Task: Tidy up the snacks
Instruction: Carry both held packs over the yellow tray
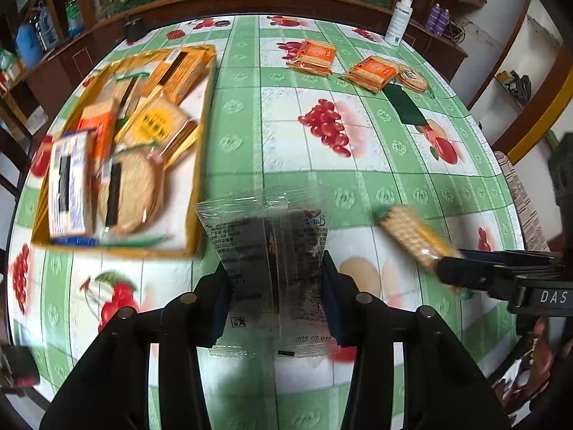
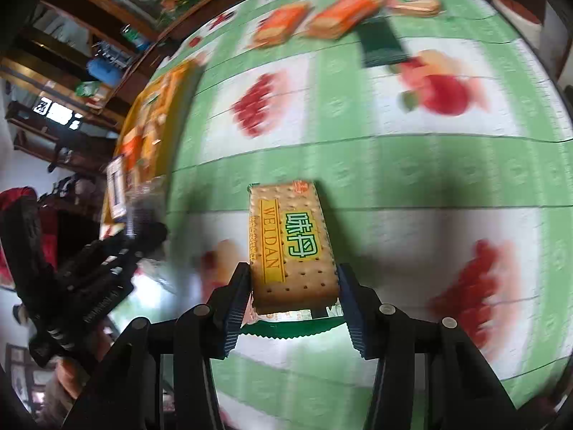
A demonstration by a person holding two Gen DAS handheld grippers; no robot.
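My left gripper (image 1: 275,286) is shut on a clear-wrapped dark snack packet (image 1: 268,251), held above the tablecloth just right of the yellow box (image 1: 200,165) that holds several biscuit packs. My right gripper (image 2: 292,286) is shut on a tan cracker pack (image 2: 292,243) with green and yellow lettering, lifted over the table. That cracker pack (image 1: 412,233) and the right gripper (image 1: 451,268) also show at the right of the left wrist view. The left gripper (image 2: 143,233) appears blurred at the left of the right wrist view, next to the yellow box (image 2: 157,114).
Two orange biscuit packs (image 1: 315,55) (image 1: 372,71), a round-biscuit pack (image 1: 413,79) and a dark green packet (image 1: 406,105) lie at the table's far right. A white spray bottle (image 1: 399,21) stands at the far edge. Wooden cabinets surround the round table.
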